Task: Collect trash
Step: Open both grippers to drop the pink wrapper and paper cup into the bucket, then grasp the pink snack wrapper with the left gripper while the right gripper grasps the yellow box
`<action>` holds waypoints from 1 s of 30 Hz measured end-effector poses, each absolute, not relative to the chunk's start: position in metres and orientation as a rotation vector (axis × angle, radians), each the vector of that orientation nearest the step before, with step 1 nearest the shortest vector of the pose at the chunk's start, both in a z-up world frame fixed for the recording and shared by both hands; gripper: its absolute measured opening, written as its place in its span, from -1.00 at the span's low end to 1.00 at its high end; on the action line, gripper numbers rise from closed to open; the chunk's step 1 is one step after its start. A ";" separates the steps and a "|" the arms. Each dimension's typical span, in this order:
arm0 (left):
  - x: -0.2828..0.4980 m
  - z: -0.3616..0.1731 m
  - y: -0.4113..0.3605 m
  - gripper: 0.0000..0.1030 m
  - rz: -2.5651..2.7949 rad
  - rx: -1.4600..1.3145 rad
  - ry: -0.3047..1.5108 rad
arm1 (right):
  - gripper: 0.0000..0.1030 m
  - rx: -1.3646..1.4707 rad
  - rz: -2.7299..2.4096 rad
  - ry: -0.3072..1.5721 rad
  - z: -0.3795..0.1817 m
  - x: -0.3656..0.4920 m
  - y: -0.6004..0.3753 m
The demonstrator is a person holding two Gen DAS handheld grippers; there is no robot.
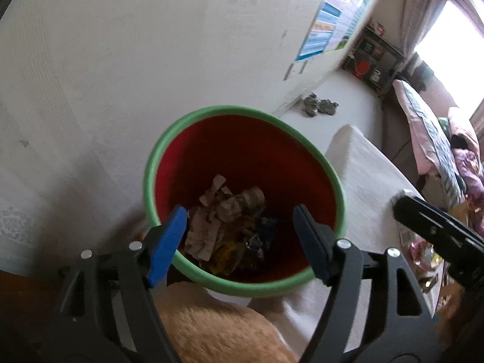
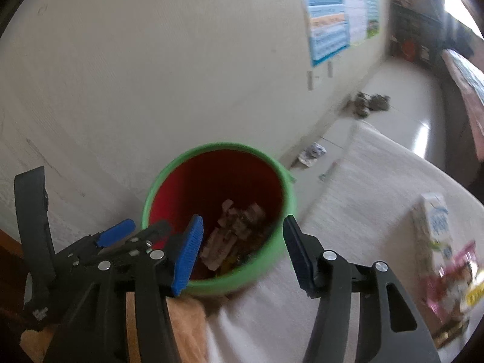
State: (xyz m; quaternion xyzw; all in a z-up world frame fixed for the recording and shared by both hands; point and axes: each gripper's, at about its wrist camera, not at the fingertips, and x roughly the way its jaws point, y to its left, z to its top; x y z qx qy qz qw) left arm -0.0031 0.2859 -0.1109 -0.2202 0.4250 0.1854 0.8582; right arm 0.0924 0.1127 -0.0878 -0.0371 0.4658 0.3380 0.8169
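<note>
A bin with a green rim [image 1: 242,110] and a red inside stands against the white wall. At its bottom lie crumpled paper and wrappers [image 1: 224,220]. My left gripper [image 1: 239,211] hangs open over the bin's mouth with nothing between its blue pads. The right wrist view shows the same bin [image 2: 224,145] and the trash in it [image 2: 233,230]. My right gripper [image 2: 242,222] is open over the bin's near rim, also empty. The left gripper [image 2: 137,230] shows there from the side, at the bin's left edge.
A white cloth-covered surface [image 2: 378,181] lies right of the bin, with a milk carton [image 2: 435,227] and pink wrappers [image 2: 453,275] on it. Crumpled paper [image 2: 313,152] and a grey cloth clump [image 1: 319,107] lie on the floor by the wall. An orange cloth [image 1: 211,326] is below the bin.
</note>
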 end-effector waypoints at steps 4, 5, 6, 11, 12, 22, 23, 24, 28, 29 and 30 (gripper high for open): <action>0.003 -0.111 0.262 0.37 0.334 -0.444 0.907 | 0.05 0.012 0.569 1.013 -0.088 0.096 0.038; 0.005 -0.111 0.255 0.37 0.319 -0.433 0.911 | 0.05 0.034 0.498 1.007 -0.088 0.098 0.012; 0.007 -0.110 0.246 0.37 0.302 -0.421 0.914 | 0.05 0.059 0.437 1.002 -0.087 0.101 -0.010; 0.018 -0.104 0.212 0.37 0.229 -0.368 0.922 | 0.07 0.262 0.085 1.035 -0.106 0.124 -0.132; 0.019 -0.104 0.205 0.37 0.216 -0.359 0.924 | 0.07 0.299 0.041 1.043 -0.111 0.130 -0.149; 0.027 -0.087 0.130 0.37 0.066 -0.234 0.933 | 0.01 0.424 -0.017 1.241 -0.181 0.183 -0.192; 0.027 -0.085 0.123 0.37 0.048 -0.220 0.931 | -0.04 0.437 -0.005 1.239 -0.181 0.182 -0.192; 0.028 -0.083 0.117 0.37 0.034 -0.205 0.927 | -0.22 0.451 0.015 1.228 -0.179 0.180 -0.193; 0.042 -0.076 0.087 0.37 -0.040 -0.136 0.902 | -0.66 0.471 0.117 1.191 -0.161 0.168 -0.197; 0.049 -0.076 0.076 0.37 -0.073 -0.120 0.900 | -0.68 0.481 0.132 1.171 -0.156 0.163 -0.201; 0.055 -0.076 0.066 0.37 -0.102 -0.105 0.902 | -0.69 0.497 0.147 1.143 -0.149 0.154 -0.206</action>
